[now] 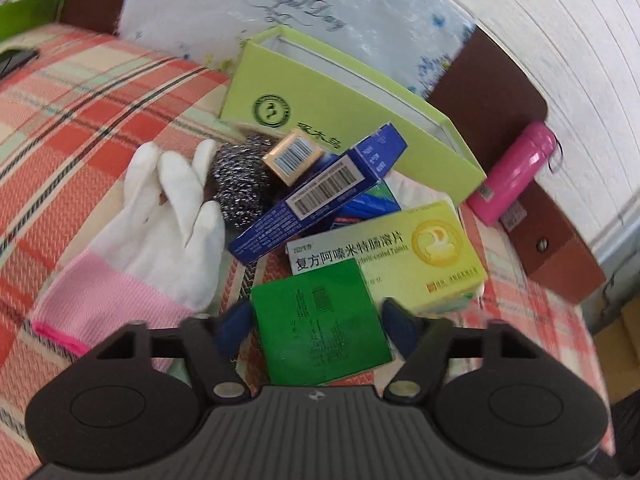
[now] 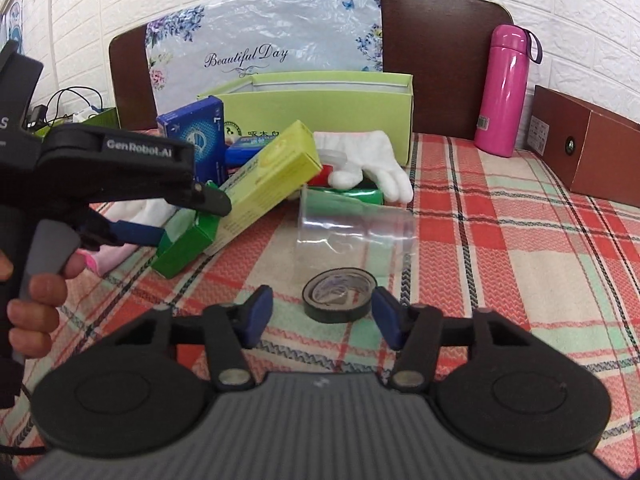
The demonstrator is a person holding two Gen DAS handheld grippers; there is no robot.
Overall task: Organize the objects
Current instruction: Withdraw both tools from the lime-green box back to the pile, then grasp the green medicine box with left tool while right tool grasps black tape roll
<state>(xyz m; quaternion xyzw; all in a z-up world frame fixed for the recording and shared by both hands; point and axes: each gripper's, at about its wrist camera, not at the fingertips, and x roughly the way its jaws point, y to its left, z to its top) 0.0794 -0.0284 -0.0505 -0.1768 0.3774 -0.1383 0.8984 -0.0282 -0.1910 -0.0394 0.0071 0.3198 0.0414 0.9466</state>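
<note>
Lime open box point(image 2: 320, 120) at the back of the plaid cloth point(image 2: 500, 248), clutter piled in front. Left gripper point(image 1: 316, 320) clamps green box point(image 1: 320, 320). Right gripper point(image 2: 322, 316) jaws wide around black tape roll point(image 2: 339, 295), not pinching.

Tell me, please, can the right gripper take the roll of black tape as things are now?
Probably yes. The right gripper is open, and the roll of black tape lies flat on the plaid cloth just ahead of its fingertips, nothing between.
</note>
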